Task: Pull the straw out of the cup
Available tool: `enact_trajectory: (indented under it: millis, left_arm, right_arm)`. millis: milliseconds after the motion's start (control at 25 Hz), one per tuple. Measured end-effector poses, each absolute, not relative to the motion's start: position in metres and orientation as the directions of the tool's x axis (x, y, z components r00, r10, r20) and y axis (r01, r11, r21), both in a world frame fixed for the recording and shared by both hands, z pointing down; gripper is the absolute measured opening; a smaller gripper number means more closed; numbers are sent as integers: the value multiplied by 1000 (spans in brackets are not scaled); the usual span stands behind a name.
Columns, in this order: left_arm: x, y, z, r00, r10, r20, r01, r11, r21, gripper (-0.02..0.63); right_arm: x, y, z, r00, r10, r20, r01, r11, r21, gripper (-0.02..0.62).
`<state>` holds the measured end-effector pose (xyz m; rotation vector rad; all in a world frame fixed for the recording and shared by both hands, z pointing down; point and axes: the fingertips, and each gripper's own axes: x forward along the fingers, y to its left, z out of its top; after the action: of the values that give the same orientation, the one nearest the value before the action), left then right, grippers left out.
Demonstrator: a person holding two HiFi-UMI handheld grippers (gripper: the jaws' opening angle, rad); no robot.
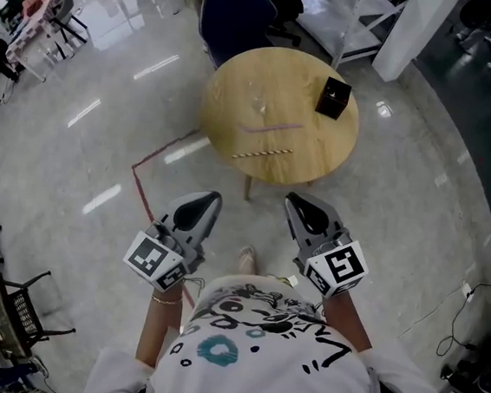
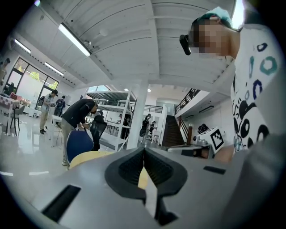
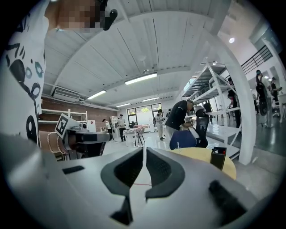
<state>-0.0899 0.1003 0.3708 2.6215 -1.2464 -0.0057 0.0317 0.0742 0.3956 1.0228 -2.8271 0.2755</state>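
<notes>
1. Two tools are held out low in front of the person, side by side, both well short of the table (image 1: 320, 151) and touching nothing.
2. Left tool (image 1: 203, 204): its jaws are pressed together with nothing between them.
3. Right tool (image 1: 300, 207): its jaws are together too, with only a hairline seam between the pads, and it is empty.
4. Past the tools, the round wooden table stands on a pale, glossy floor (image 1: 75, 156).
5. A clear cup (image 1: 259, 107), hard to make out from above, stands around the middle of the table, a little to the far left.
6. In the right gripper view a thin straw (image 3: 178, 145) stands upright at that spot, seen against a blue chair (image 1: 234, 16) on the far side of the table.
7. A purple straw (image 1: 270, 128) lies flat on the table just on the near side of the cup.
8. A striped straw (image 1: 260, 153) lies flat close to the near edge. It is apart from the purple straw and runs roughly the same way.
9. A black box (image 1: 333, 97) stands on the far right part of the table, well apart from the cup.
10. A red line (image 1: 138, 184) is marked on the floor to the left of the table.
11. Several people stand among white shelving far off in the room.
</notes>
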Motion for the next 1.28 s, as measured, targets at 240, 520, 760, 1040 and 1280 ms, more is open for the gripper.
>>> enact_trajectory:
  millis: [240, 520, 760, 1040, 1280]
  left_arm:
    - [-105, 94, 384, 658, -744, 111, -745, -622, 242, 15]
    - [-120, 79, 391, 667, -736, 118, -736, -626, 259, 15]
    - [-125, 52, 394, 666, -736, 119, -738, -628, 246, 15]
    - [-133, 11, 394, 659, -743, 114, -744, -623, 241, 15]
    - [-130, -32, 400, 663, -741, 106, -739, -626, 247, 15]
  right_arm:
    - [12, 61, 397, -743, -643, 183, -667, 735, -125, 28]
    - [-3, 45, 397, -729, -659, 186, -683, 721, -118, 28]
    - [-1, 25, 399, -723, -662, 195, -686, 721, -97, 28]
    - [-10, -14, 403, -734, -646, 211, -673, 733, -95, 29]
    - [-14, -57, 411, -746, -628, 223, -659, 744, -109, 29]
